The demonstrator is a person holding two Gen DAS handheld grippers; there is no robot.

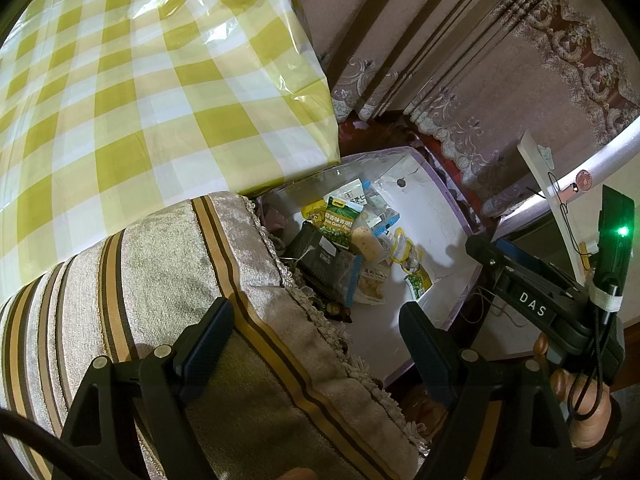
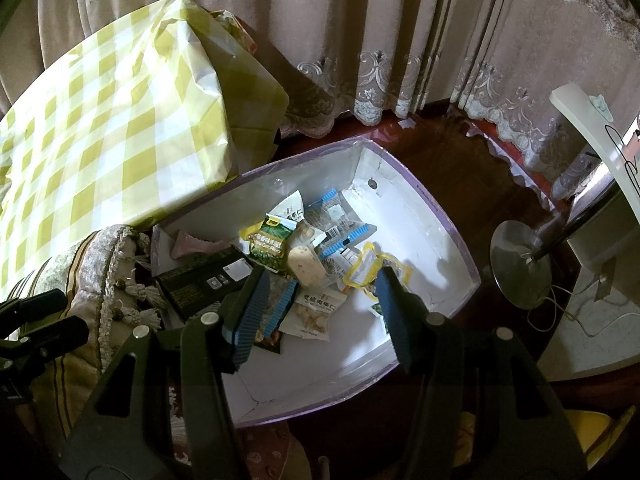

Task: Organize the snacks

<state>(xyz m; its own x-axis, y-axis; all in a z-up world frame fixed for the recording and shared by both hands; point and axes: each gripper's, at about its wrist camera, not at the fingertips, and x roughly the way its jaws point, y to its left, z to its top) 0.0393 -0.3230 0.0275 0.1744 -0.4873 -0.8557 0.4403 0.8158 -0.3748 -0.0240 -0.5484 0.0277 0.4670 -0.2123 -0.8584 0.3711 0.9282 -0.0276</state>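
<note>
Far left, a checked yellow-and-white plastic cloth (image 2: pixel 100 128) is seen draped over a bulky piece, w/ a striped velvety cushion (image 1: pixel 168 264) beside it; the left gripper (image 1: pixel 316 344) is held above that cushion, fingers spread wide and nothing between them — prob. parked out of the way while the other side works. Centre, the snacks are gathered in a shallow white box (image 2: pixel 432 232) w/ a lilac rim, set on the dark wood floor (image 2: pixel 452 172) just beside the cushion, presumably so packets can be dropped in from the seat. Inside: a black flat carton (image 2: pixel 200 280) at the left wall, a green pea packet (image 2: pixel 272 246) leaning on the pile, a clear-wrapped pale bun or cake (image 2: pixel 306 266), a white nut packet (image 2: pixel 314 314) lying flat, clear pouches w/ blue zip strips (image 2: pixel 340 216) toward the back, and a crumpled yellow pouch (image 2: pixel 366 270) at the right. Packets overlap loosely, not stacked or sorted — the job looks part done at best. The right gripper (image 2: pixel 320 312) hovers over the near half of the box, fingers apart and empty, lined up roughly over the white nut packet; whether it touches anything cannot be told. Right of the box, a round metal lamp base (image 2: pixel 520 264) stands on the floor, w/ patterned curtains (image 2: pixel 360 40) behind.
</note>
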